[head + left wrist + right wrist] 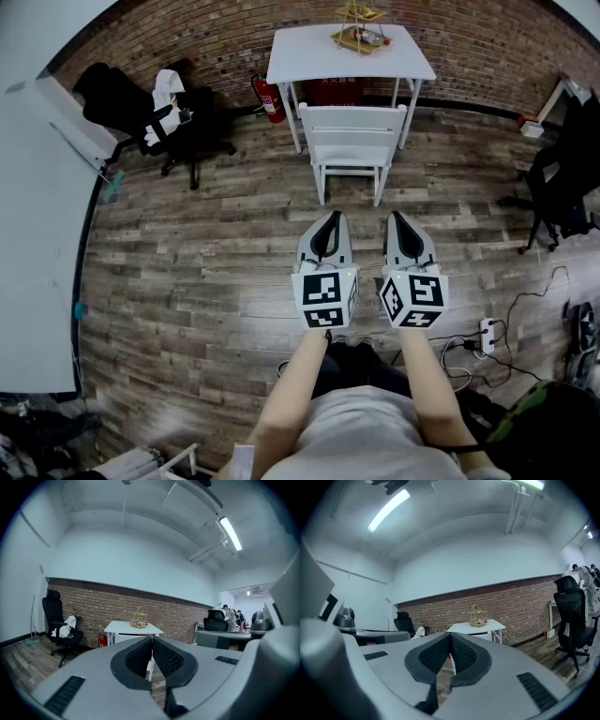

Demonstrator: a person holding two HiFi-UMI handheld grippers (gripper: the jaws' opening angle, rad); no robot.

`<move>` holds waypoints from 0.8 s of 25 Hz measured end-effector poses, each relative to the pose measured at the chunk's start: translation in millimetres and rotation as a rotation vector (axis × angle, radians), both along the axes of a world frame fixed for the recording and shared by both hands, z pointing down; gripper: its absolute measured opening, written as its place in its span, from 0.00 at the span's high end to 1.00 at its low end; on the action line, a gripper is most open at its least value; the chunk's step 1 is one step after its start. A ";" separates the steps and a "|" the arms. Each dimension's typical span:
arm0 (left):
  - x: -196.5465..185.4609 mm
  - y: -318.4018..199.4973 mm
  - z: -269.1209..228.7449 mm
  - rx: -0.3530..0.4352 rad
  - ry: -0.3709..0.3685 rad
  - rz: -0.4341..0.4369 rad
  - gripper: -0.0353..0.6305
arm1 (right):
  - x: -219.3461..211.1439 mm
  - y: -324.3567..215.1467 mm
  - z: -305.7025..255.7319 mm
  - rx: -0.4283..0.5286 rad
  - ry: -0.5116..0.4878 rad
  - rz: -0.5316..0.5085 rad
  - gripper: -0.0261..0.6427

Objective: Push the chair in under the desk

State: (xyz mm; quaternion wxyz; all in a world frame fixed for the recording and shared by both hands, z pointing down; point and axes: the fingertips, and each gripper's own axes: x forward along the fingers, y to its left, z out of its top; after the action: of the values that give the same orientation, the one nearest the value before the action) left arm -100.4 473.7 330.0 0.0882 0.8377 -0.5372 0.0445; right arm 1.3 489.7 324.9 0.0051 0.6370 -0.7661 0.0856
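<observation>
- I'm at the approach step. Neither gripper has reached the white chair point(352, 141) yet, and bare wooden floor point(234, 262) lies between it and them.
- The chair stands just in front of the white surface point(349, 52) by the brick wall, with its backrest turned toward me. The backrest hides the seat, so I can't tell how much of it already sits beneath the surface.
- The left gripper point(330, 217) and right gripper point(398, 217) hang side by side in front of me, both aimed at the chair.
- In the left gripper view the fingers point(138, 658) are clenched together with nothing between them. In the right gripper view the fingers point(464, 656) are the same, pressed tip to tip and empty.
- For a push I judge that clenched fingers are fine, so I see no need to spread them.
- Next I'd walk both grippers forward and set their tips against the top rail of the backrest, one toward each side.
- Then I'd press evenly and straight toward the wall, so the chair slides in square between the surface's legs.
- An uneven push could swing the chair into a leg and shake the wire basket stand point(361, 33) on top.
</observation>
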 end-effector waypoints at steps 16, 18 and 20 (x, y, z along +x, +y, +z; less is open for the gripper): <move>4.2 1.9 -1.7 0.005 -0.002 0.004 0.92 | 2.4 4.7 -2.7 0.011 0.007 -0.028 0.94; 6.7 -0.9 0.6 -0.001 -0.002 0.001 0.92 | 8.9 4.0 -3.5 0.019 0.025 -0.029 0.94; 10.4 -5.2 2.4 -0.004 -0.006 -0.006 0.92 | 17.6 0.6 -3.5 0.021 0.043 -0.030 0.94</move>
State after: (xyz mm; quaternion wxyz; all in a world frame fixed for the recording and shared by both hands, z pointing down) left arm -89.9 468.6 332.4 0.0884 0.8357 -0.5399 0.0478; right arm 18.9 490.3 321.4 0.0162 0.6272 -0.7761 0.0638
